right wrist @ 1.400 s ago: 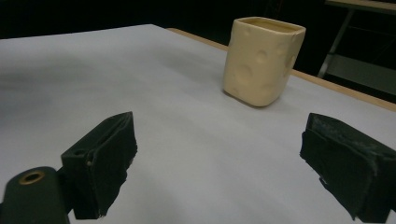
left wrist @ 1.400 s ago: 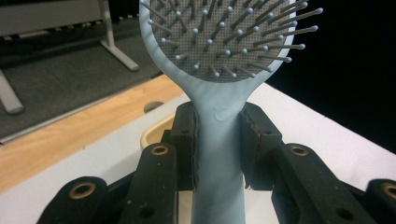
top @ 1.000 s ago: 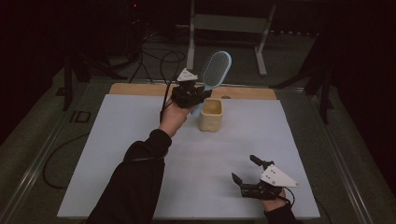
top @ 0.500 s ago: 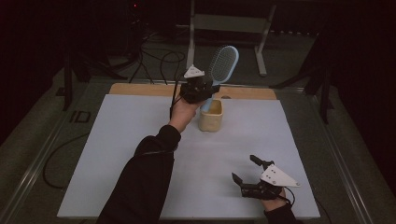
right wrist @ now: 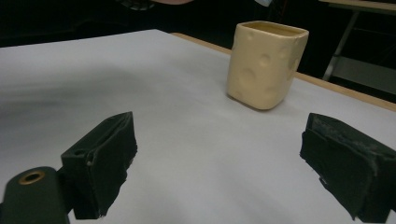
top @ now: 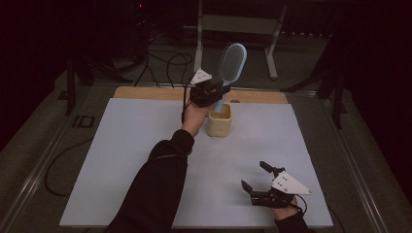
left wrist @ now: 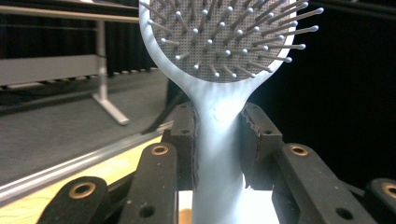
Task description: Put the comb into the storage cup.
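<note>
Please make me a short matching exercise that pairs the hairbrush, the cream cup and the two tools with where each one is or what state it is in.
Things:
1. hairbrush
2. cream cup
3. left tool
4. right tool

States:
A. open, low over the white mat near the person
B. standing upright on the white mat
C. held upright, handle end at the cup's mouth
D. shut on a pale blue handle

Pairs: 1-C, 2-B, 3-D, 4-A
</note>
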Demonstrator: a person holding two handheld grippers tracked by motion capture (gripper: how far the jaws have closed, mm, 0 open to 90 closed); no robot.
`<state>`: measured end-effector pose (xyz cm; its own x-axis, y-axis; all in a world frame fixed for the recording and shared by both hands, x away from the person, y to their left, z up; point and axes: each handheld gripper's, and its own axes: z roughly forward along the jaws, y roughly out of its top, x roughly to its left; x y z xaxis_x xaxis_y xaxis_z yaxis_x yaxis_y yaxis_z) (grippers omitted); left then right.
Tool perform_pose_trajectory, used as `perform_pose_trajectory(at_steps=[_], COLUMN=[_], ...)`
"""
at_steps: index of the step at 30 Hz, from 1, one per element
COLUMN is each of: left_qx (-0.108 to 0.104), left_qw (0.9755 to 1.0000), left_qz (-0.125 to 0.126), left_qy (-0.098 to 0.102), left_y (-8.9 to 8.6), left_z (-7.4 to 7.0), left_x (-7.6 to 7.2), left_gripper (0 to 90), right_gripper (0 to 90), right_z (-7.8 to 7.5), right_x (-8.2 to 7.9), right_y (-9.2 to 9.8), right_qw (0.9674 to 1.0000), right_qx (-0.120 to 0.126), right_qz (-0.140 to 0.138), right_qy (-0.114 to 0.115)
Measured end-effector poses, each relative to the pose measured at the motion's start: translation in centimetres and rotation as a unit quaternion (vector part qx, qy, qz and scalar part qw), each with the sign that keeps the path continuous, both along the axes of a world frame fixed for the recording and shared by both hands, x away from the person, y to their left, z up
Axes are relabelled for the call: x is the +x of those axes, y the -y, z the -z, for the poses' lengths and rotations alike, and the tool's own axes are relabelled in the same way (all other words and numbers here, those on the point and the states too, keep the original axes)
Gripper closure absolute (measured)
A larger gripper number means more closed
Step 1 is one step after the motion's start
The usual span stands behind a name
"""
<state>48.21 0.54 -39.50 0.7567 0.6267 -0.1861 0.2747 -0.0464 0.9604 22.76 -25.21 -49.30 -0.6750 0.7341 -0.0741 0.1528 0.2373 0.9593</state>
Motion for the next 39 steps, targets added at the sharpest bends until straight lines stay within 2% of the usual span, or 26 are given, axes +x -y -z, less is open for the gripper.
perform_pose_trajectory(at_steps=[3, 5, 7, 10, 12, 15, 16, 19, 23, 33, 39], left_qx=[0.019, 0.016, 0.004, 0.001, -0.002, 0.005, 0.013, 0.015, -0.008, -0.006, 0.004], left_qw=[0.9998, 0.9997, 0.9999, 0.9998, 0.9999, 0.9998, 0.9995, 0.9991, 0.9992, 0.9992, 0.9988], left_qz=[-0.006, -0.013, -0.007, -0.008, -0.011, -0.017, -0.026, -0.03, -0.025, -0.022, -0.024], left_qy=[0.009, 0.016, 0.015, 0.017, 0.01, 0.011, 0.014, 0.024, 0.029, 0.033, 0.043], left_y=[0.4, 0.4, 0.4, 0.5, 0.6, 0.7, 0.9, 1.0, 1.0, 1.0, 0.9], left_z=[0.9, 1.4, 1.9, 2.4, 2.8, 3.4, 3.6, 4.1, 4.8, 6.1, 6.9], left_x=[0.1, 0.1, 0.3, 0.5, 0.6, 0.7, 0.6, 0.5, 0.4, -0.3, -0.9], left_gripper=[69.7, 69.7, 69.7, 69.7, 69.7, 69.7, 69.6, 69.6, 69.6, 69.5, 69.4], right_gripper=[10.1, 10.1, 10.1, 10.1, 10.1, 10.1, 10.1, 10.1, 10.1, 10.1, 10.1], right_z=[0.0, 0.0, 0.0, 0.1, 0.0, 0.1, 0.0, 0.1, 0.1, 0.2, 0.2], right_x=[0.0, 0.0, 0.0, 0.0, 0.0, 0.0, 0.0, 0.0, 0.0, 0.1, 0.1], right_y=[0.0, 0.0, 0.0, -0.1, 0.0, 0.0, 0.0, 0.0, 0.0, 0.0, 0.0], right_qw=[1.0, 1.0, 1.0, 1.0, 1.0, 1.0, 1.0, 1.0, 1.0, 1.0, 1.0], right_qx=[0.001, 0.001, 0.001, 0.001, 0.002, 0.002, 0.003, 0.002, 0.003, 0.003, 0.002], right_qz=[-0.001, -0.002, -0.003, -0.003, -0.002, -0.002, -0.002, -0.003, -0.004, -0.005, -0.006], right_qy=[0.0, 0.0, -0.001, -0.001, -0.001, -0.001, -0.002, -0.001, -0.006, -0.005, -0.006])
